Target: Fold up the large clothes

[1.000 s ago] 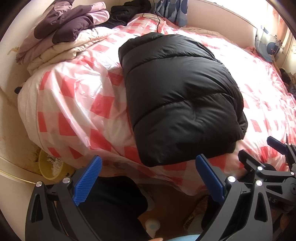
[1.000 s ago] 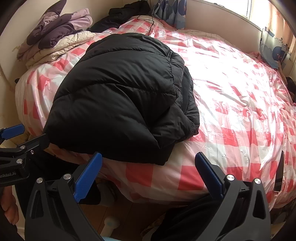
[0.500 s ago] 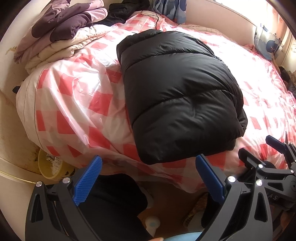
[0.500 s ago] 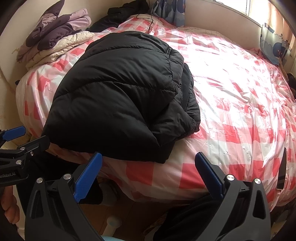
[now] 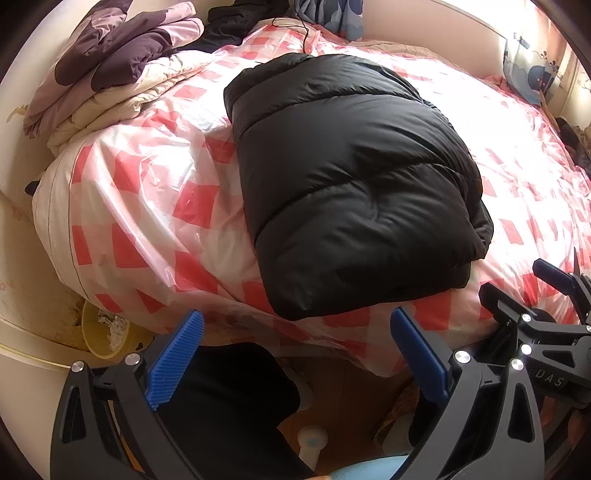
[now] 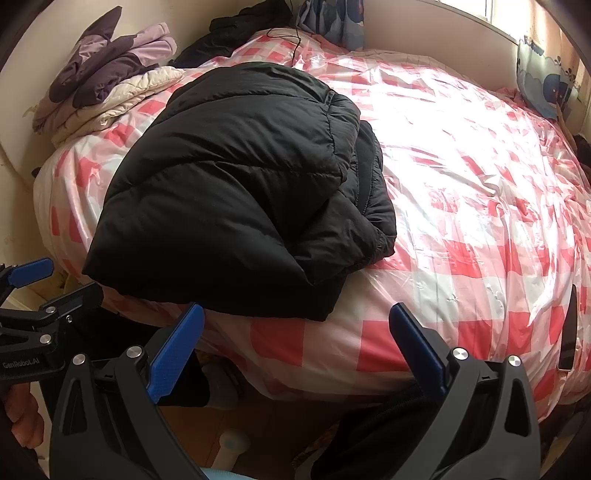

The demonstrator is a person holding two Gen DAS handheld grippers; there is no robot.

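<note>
A black puffer jacket [image 5: 347,184] lies folded into a thick bundle near the front edge of the bed [image 5: 140,192]; the right wrist view shows the same jacket [image 6: 236,192] with its layered edges facing right. My left gripper [image 5: 295,332] hangs open off the bed's front edge, just short of the jacket's near corner, with nothing between its blue pads. Beside it, my right gripper [image 6: 295,325] is also open and empty, below the jacket's front hem. Each gripper shows at the edge of the other's view.
A pink-and-white checked cover under clear plastic spreads over the bed [image 6: 480,177]. Folded quilts [image 5: 110,70] and dark clothes [image 5: 240,18] pile at the far left. A yellow bowl [image 5: 103,332] sits on the floor. A dark phone [image 6: 567,332] lies near the bed's right edge.
Both grippers have drawn back slightly from the bed; the jacket appears a little farther away. The jacket itself has not moved, and both grippers stay open.
</note>
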